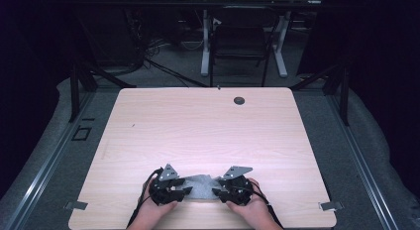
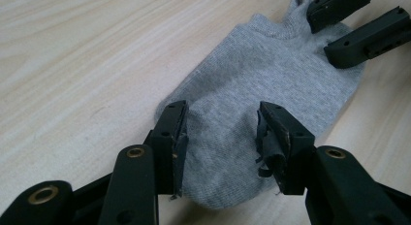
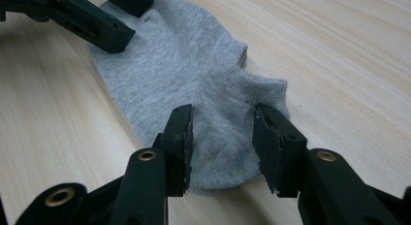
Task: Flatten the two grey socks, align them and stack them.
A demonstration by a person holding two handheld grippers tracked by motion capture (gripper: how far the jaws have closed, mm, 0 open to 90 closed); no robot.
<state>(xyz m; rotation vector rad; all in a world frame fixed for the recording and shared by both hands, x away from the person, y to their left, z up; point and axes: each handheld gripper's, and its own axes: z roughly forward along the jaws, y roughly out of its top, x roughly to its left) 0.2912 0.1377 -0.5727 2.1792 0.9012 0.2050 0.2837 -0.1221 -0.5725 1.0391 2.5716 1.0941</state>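
A grey ankle sock (image 1: 200,186) lies flat on the wooden table (image 1: 208,126) near its front edge. My left gripper (image 1: 185,191) sits at the sock's left end and my right gripper (image 1: 216,192) at its right end, each held by a hand. In the left gripper view the open left gripper (image 2: 220,133) straddles the rounded toe end of the sock (image 2: 271,74), with the right gripper (image 2: 356,21) at the far end. In the right gripper view the open right gripper (image 3: 220,133) straddles the cuff end of the sock (image 3: 184,55), opposite the left gripper (image 3: 111,16).
A dark round grommet (image 1: 239,100) is set into the table near its far edge. A black chair (image 1: 241,41) and white desk legs stand beyond the table. Metal brackets (image 1: 75,205) (image 1: 331,206) stick out at the front corners.
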